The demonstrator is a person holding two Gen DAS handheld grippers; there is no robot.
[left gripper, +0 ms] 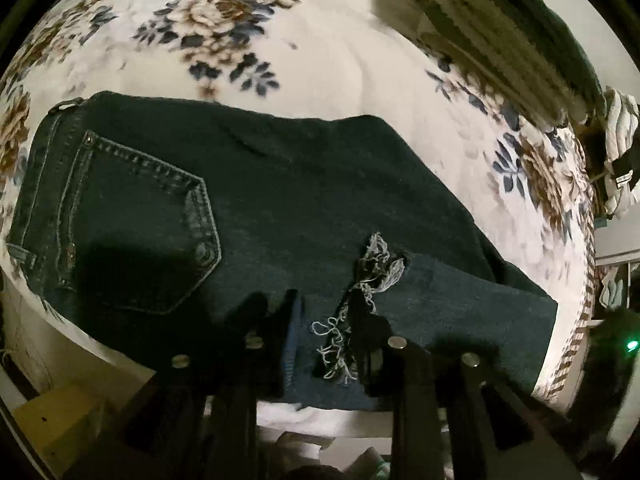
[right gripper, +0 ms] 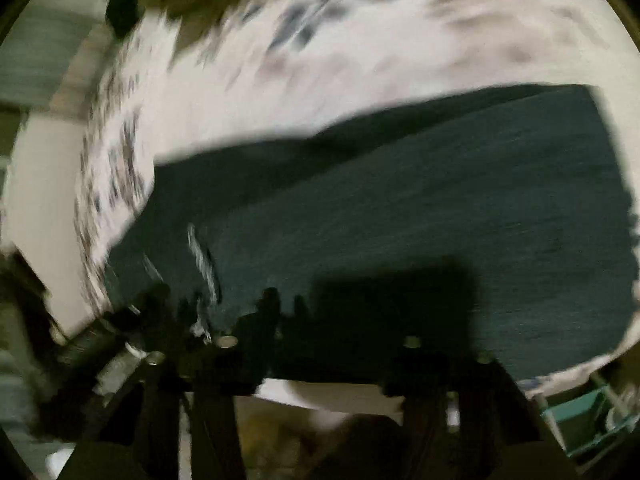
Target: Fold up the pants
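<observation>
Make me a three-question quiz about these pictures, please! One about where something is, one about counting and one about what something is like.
1. Where do the jeans lie?
A. in a basket
B. on a flowery blanket
C. on a hanger

2. How many back pockets show in the left wrist view?
A. one
B. two
C. four

3. What is the cloth beside the left tongs like?
A. neatly hemmed
B. buttoned up
C. torn, with loose threads

Answers:
1. B, because flower print surrounds the denim in both views.
2. A, because only one stitched pocket shows, on the left.
3. C, because pale frayed strands hang from a rip there.
</observation>
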